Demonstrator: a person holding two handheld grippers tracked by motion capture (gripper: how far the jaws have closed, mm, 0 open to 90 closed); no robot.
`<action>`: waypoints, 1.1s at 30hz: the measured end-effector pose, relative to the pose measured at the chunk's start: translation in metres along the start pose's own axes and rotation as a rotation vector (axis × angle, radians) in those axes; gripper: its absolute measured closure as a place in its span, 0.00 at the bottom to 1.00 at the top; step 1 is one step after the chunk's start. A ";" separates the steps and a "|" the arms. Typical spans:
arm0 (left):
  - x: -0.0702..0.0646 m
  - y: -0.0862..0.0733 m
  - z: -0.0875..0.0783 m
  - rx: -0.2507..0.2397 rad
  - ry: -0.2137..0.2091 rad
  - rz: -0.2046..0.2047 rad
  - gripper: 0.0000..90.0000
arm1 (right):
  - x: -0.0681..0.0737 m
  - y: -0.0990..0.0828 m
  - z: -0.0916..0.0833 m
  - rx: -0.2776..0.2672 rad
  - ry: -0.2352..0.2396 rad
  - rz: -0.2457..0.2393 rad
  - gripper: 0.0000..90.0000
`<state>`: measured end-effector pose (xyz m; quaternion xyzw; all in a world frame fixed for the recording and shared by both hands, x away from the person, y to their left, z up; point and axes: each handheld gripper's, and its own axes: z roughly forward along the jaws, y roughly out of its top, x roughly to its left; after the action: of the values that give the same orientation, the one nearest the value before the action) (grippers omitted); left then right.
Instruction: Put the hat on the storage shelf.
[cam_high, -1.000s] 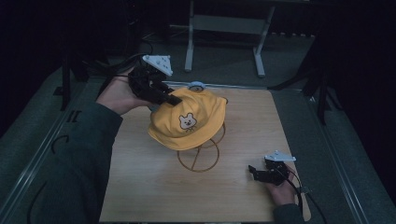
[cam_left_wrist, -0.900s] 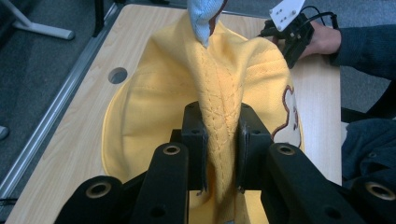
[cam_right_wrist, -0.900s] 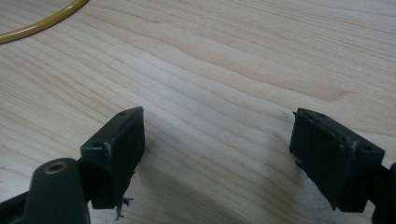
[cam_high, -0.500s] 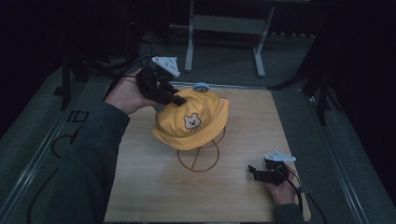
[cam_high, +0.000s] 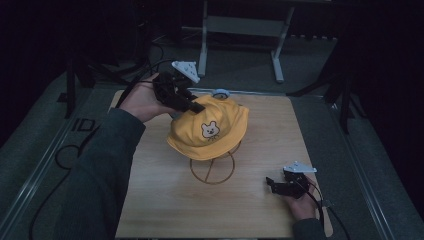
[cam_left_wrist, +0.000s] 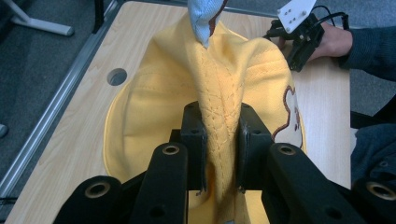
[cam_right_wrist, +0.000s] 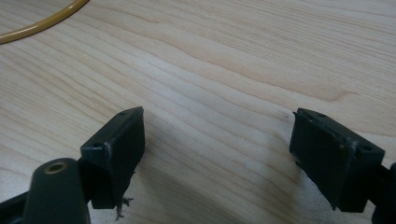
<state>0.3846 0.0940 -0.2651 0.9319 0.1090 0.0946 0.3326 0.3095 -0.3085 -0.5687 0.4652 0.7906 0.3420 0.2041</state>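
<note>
Dim high view, brighter close-ups

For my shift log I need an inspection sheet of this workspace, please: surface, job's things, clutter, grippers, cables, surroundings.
Surface: wooden tabletop, light grain, with a round hole near its edge.
Job's things: yellow hat with a bear emblem, sitting on a gold wire stand.
Clutter: nothing seen.
Grippers: left gripper shut on a fold of the hat's crown; right gripper open, low over bare wood near the right front corner.
Cables: black cable trailing from the left gripper; another loops on the floor.
Surroundings: dark grey floor, white frame legs behind the table.
</note>
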 end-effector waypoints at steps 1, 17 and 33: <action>0.000 0.000 0.001 -0.003 0.000 -0.001 0.85 | 0.000 0.000 0.000 0.000 0.000 0.000 0.20; 0.000 0.009 0.018 -0.005 -0.011 -0.005 0.84 | 0.000 0.000 0.000 0.000 0.000 0.000 0.20; -0.003 0.019 0.033 0.000 -0.013 -0.011 0.82 | 0.000 0.000 0.000 0.000 0.000 0.000 0.20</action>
<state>0.3929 0.0590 -0.2781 0.9319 0.1122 0.0867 0.3338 0.3095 -0.3085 -0.5687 0.4653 0.7905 0.3419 0.2041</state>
